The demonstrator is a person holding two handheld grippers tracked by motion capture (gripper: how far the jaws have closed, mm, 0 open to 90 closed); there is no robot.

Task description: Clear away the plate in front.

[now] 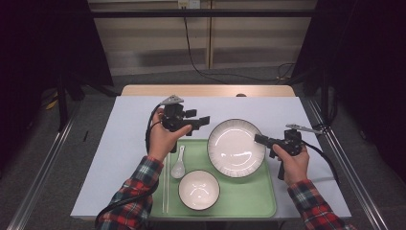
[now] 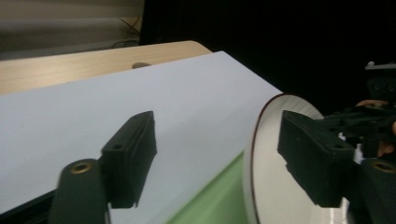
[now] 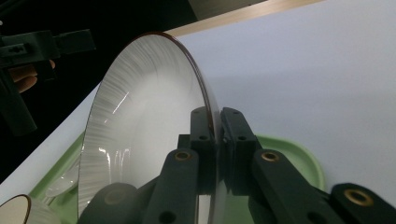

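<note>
A white plate with a dark rim lies at the back of the green tray, reaching past its far edge. My right gripper is shut on the plate's right rim; in the right gripper view both pads clamp the plate edge. My left gripper hovers just off the plate's upper left edge, open. In the left gripper view its jaws stand wide apart, and the plate rim sits beyond them, untouched.
A white bowl, a white spoon and a pair of chopsticks lie on the tray's front left. The tray rests on a pale sheet over a wooden table. Metal rails run along both sides.
</note>
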